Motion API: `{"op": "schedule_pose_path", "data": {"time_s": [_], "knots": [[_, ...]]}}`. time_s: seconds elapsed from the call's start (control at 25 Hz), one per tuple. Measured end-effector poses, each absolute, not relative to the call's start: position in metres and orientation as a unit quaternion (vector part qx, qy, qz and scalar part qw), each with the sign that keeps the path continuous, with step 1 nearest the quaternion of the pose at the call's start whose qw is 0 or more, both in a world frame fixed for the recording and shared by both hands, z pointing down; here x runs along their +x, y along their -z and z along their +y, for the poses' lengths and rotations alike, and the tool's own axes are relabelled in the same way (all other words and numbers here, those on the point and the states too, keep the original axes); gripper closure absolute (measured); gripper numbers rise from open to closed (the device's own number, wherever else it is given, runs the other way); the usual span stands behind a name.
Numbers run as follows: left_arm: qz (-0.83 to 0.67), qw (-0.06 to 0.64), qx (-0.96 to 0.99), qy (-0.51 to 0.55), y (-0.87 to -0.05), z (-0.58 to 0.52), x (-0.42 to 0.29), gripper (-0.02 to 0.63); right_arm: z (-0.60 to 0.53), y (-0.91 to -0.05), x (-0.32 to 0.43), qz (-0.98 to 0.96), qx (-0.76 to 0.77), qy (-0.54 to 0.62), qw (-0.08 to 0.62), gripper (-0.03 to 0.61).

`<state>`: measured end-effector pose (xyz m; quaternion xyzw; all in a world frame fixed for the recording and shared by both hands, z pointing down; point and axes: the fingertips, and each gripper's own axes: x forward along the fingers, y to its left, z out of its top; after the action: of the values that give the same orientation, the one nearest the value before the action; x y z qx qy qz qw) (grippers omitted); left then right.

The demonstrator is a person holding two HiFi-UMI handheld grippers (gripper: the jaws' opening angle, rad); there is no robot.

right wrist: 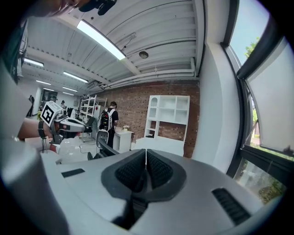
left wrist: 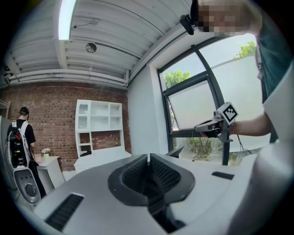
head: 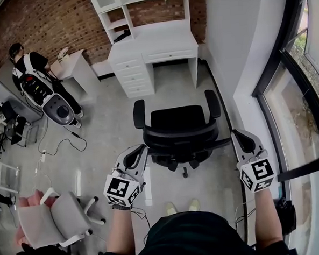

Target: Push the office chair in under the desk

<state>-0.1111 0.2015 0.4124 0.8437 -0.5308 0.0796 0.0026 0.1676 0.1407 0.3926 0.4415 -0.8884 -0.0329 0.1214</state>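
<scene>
Jaws together in gripper views; whole office chair (head: 178, 129) only overhead

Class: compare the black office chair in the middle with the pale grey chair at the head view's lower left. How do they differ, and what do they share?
Colour: the black office chair is all black; the pale grey chair has a white frame.
Place: the black one faces the white desk, in line with its knee gap; the grey one stands off to the left.
Shared: both stand on the floor, neither under a desk.
</scene>
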Motion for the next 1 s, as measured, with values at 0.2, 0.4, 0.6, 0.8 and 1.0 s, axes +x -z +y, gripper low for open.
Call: {"op": "schedule_pose_path", "data": {"time_s": [0.2, 0.4, 0.6, 0.8, 1.0], "knots": [[-0.535, 0.012, 0.838, -0.108, -0.438, 0.212, -0.112, 0.606, 0.143, -0.416, 0.180, -0.893, 0.425, 0.032, 0.141, 0.574], [-0.546, 0.009, 0.826, -0.141, -0.454, 0.220, -0.106, 0.606, 0.144, -0.434, 0.184, -0.903, 0.398, 0.038, 0.156, 0.574], [-0.550, 0.014, 0.820, -0.161, -0.468, 0.226, -0.108, 0.606, 0.146, -0.458, 0.176, -0.910, 0.374, 0.036, 0.174, 0.574], [-0.526, -0.006, 0.825, -0.208, -0.481, 0.221, -0.105, 0.590, 0.145, -0.479, 0.174, -0.914, 0.346, 0.046, 0.208, 0.572], [-0.480, -0.035, 0.828, -0.288, -0.503, 0.211, -0.104, 0.522, 0.145, -0.500, 0.162, -0.910, 0.314, 0.089, 0.254, 0.569]]}}
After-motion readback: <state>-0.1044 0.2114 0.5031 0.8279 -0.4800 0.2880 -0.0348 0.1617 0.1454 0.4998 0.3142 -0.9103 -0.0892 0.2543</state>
